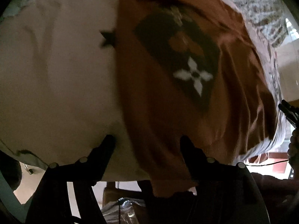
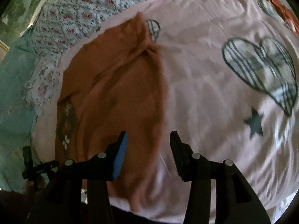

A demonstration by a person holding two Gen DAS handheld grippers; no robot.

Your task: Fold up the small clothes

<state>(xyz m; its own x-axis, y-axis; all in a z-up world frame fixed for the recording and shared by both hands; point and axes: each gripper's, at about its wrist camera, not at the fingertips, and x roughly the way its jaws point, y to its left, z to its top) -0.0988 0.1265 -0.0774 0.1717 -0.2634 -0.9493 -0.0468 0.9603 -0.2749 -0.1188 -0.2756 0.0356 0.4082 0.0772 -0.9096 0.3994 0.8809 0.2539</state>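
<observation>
An orange-brown small garment (image 2: 119, 93) lies on a pink bedsheet (image 2: 201, 97), partly folded, with a dark diamond patch bearing a white flower (image 1: 192, 74) on it. In the left wrist view the garment (image 1: 164, 112) fills the middle and its lower edge hangs over the bed's near edge. My left gripper (image 1: 147, 140) is open, its fingers at the garment's near edge with nothing between them. My right gripper (image 2: 148, 138) is open and empty above the garment's right edge, its blue pad (image 2: 120, 155) showing.
The pink sheet carries striped heart prints (image 2: 261, 69) and dark stars (image 2: 255, 123). A floral quilt (image 2: 78, 15) lies at the far side. A teal wall (image 2: 13, 93) stands left. Another orange cloth (image 2: 276, 5) sits at the far right corner.
</observation>
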